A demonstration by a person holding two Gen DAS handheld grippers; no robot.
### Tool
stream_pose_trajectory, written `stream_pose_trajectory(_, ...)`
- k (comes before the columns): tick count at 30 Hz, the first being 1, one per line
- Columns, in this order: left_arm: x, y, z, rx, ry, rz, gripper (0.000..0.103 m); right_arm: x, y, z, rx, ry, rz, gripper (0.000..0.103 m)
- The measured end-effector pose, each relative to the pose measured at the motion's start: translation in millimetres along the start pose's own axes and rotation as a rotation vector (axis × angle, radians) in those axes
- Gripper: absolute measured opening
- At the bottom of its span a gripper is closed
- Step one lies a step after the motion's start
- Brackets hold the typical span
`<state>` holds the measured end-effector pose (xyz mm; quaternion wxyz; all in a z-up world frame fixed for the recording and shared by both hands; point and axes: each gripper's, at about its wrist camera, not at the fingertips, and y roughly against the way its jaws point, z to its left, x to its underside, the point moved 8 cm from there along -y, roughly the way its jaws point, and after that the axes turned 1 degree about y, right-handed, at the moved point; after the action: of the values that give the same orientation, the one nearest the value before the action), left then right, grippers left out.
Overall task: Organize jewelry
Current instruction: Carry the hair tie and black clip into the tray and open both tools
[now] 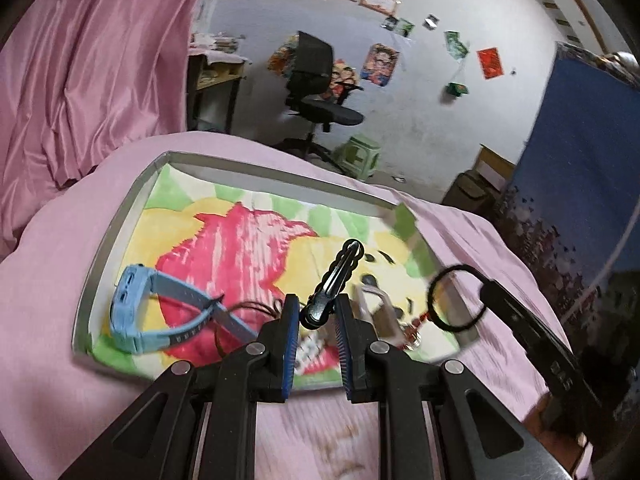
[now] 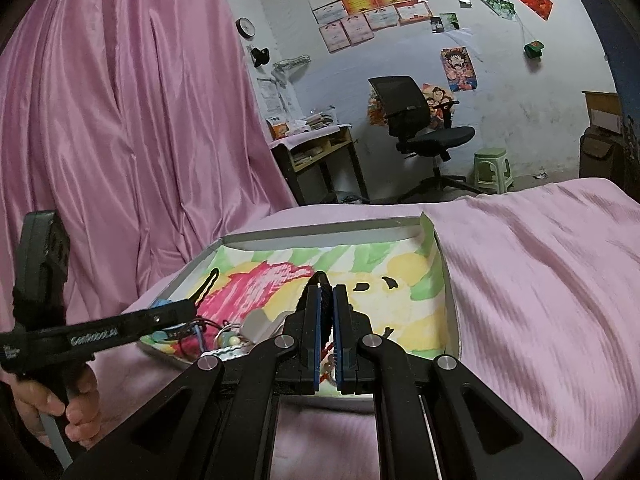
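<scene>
The black hair clip [image 1: 334, 282] sits pinched by its lower end between the jaws of the left gripper [image 1: 318, 312], low in the centre of the left wrist frame. Its long axis runs from lower left to upper right, the rounded tip pointing up and away over the tray [image 1: 120, 216], clear of the liner. In the right wrist view the same clip [image 2: 205, 286] shows at centre left, sticking up and to the right out of the left gripper [image 2: 188, 307], whose handle a hand [image 2: 70, 408] grips at lower left.

The right gripper [image 2: 327, 296] has its jaws nearly pressed together on a black hair tie [image 2: 322, 280]; a bit of the loop pokes out beyond the tips. From the left wrist, that hair tie [image 1: 456, 298] hangs as an open ring at centre right, above the tray's right edge, gripped by the right gripper [image 1: 490, 290].

In the tray, which rests on the pink bed cover [image 1: 52, 280], a blue watch [image 1: 138, 312] lies on its side at the left, its strap reaching right toward the jaws. A small heap of cords and beads [image 2: 228, 338] lies near the tray's near edge; its pieces are too blurred to sort.
</scene>
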<state>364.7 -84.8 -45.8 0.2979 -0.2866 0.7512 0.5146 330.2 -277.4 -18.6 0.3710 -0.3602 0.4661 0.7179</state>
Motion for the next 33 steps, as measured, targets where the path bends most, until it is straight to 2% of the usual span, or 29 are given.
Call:
stream_pose_trajectory(8, -6.9, -33.4, 5.0, -0.067, 0.013, 0.065, 0.017, 7.4, -19.8, -17.7, 0.058, -0.062, 0.029, 0.005)
stream_pose_trajectory(14, -2.3, -51.6, 7.0, -0.092, 0.021, 0.129, 0.017, 12.1, -35.0, -15.2, 0.086, -0.049, 0.074, 0.005)
stream_pose_trajectory(27, 5.4, -62.8, 8.7, -0.124, 0.010, 0.196, 0.018, 27.8, -46.5, -17.0, 0.109, -0.048, 0.169, 0.006)
stream_pose_trajectory(29, 5.4, -62.8, 8.4, -0.118, 0.012, 0.193, 0.018, 29.7, -48.3, -17.5, 0.110, -0.052, 0.178, 0.010)
stream_pose_trajectory(31, 6.1, -63.0, 7.4, -0.115, 0.008, 0.189, 0.018, 29.8, -47.9, -17.3, 0.111, -0.054, 0.178, 0.025)
stream_pose_trajectory(33, 6.7, -63.1, 7.5, -0.117, 0.001, 0.186, 0.018, 29.5, -46.6, -16.8, 0.110, -0.054, 0.171, 0.030)
